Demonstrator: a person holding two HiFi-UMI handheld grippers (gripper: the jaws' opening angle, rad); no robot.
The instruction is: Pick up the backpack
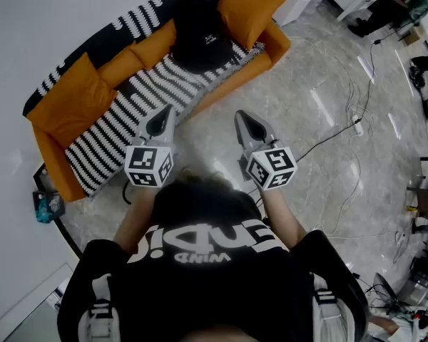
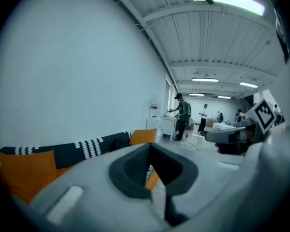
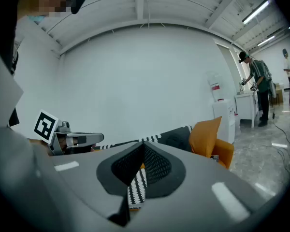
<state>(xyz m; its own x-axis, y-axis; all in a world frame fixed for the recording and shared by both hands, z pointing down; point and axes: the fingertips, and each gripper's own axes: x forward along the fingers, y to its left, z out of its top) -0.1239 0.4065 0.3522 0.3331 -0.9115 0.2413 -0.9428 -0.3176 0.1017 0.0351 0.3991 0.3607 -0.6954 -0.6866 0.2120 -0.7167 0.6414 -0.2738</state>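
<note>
Black and soft-looking, the backpack sits on the orange sofa, upper centre; probably light and floppy, best taken at its top. Left hand-held gripper and right hand-held gripper are closed, empty.

Black shirt, white lettering; grey left tongs, right tongs.

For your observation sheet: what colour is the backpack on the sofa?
The backpack is black; the head view shows it best.
</note>
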